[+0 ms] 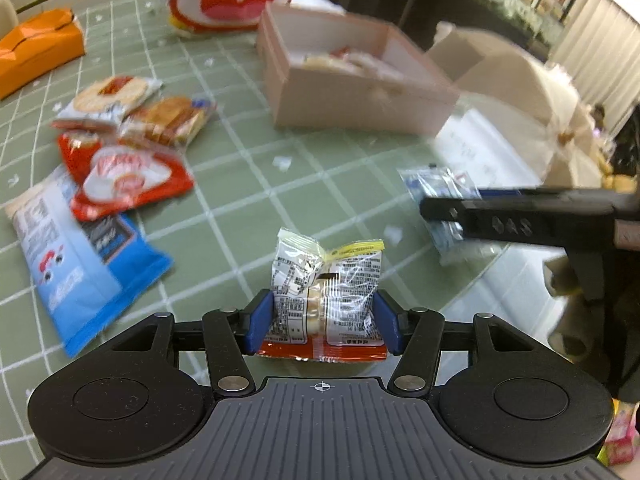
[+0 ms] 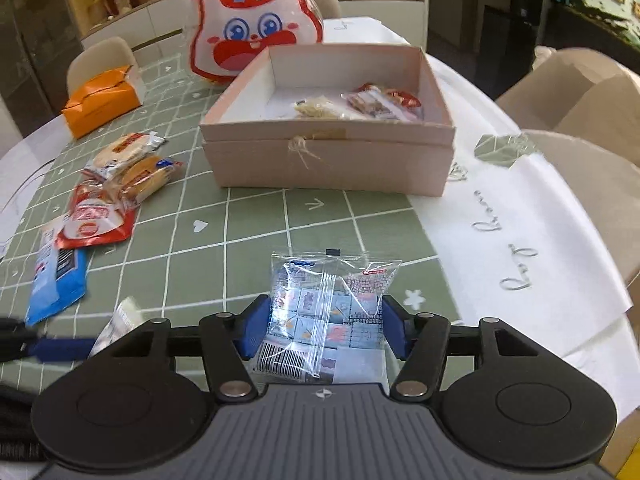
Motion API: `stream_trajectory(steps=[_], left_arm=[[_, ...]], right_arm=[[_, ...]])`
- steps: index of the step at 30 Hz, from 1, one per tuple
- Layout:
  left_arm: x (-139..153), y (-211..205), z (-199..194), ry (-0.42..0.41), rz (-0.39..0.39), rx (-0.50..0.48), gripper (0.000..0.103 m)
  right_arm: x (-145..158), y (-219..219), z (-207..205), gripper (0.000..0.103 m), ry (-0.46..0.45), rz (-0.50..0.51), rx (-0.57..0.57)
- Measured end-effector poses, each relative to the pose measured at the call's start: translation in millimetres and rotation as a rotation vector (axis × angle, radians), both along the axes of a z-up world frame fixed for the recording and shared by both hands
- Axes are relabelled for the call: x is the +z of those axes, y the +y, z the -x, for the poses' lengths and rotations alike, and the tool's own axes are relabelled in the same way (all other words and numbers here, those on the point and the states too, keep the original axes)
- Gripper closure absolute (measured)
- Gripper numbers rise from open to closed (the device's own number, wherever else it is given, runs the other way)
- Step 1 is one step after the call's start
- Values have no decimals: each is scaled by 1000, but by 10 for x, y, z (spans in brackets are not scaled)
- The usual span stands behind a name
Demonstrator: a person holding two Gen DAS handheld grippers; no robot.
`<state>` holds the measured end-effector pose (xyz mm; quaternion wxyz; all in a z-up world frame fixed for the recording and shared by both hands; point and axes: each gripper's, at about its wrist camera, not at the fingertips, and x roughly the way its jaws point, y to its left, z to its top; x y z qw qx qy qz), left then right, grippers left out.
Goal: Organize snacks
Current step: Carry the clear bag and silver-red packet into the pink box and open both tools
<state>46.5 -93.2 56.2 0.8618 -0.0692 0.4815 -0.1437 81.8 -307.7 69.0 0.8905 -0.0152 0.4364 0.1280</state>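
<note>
My left gripper (image 1: 323,320) is shut on a clear snack packet with a red bottom edge and a yellow top strip (image 1: 326,296), held above the green checked tablecloth. My right gripper (image 2: 322,330) is shut on a clear blue-printed snack packet (image 2: 326,312); it also shows in the left wrist view (image 1: 444,200) at the right. An open pink box (image 2: 328,160) stands ahead and holds a few snacks (image 2: 372,104). Several loose snack packets (image 2: 104,208) lie in a pile at the left, also seen in the left wrist view (image 1: 120,148).
A big rabbit-face bag (image 2: 252,20) stands behind the box. An orange tissue box (image 2: 102,100) lies far left. A blue snack bag (image 1: 80,264) lies near left. White paper with writing (image 2: 520,232) covers the table's right side. Chairs stand around the table.
</note>
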Motion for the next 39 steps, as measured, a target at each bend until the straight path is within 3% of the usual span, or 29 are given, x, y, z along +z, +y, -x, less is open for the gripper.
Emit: stream_trajectory(steps=[3,6,9,13,15,18,19,21,23,26,29,33,36,39], left_arm=[[176,8,-105,-64,46,16,43],[515,28,-339,-168,114,26,43],[854,-3,-677,-275,128,33,43],[909,-169,-1326,-285,158,9,43],[719,-271,-1687,-233,177,15,42],[253,-484,-2145,-132,46,1,44],[156,-521,-2174,-134,8,9,45],[68,-528,-2151,-151,22,1,46],[63,-508,-2050,-193,44,-20,46],[140,-431,-1899,-254,14,-14,46],[247,-124,-1727,-293,61,72,46],[382,552,-1603,-338,73,304,46],[355,1120,-1624,-295,20,526,46],[240,1610,-1698,-238,-22,629,46]], right_arm=[[295,-108,20,44,-76,6,29],[698,-235,-72,44,-164,-15,40],[1173,-351,-296,44,-269,-23,58],[1535,-459,-811,44,-305,-49,85],[1540,-471,-1061,44,-303,-39,95],[1373,-433,-1434,44,-252,-23,107],[1274,-425,-1570,44,-219,-30,114],[1086,-393,-1762,44,-168,-50,125],[863,-334,-1977,44,-108,-77,137],[527,-213,-2268,43,-13,-128,170],[286,-52,-2425,42,60,-137,173],[297,73,-2343,36,8,-116,185],[454,150,-2156,34,-48,-114,212],[609,244,-1874,30,-98,-124,243]])
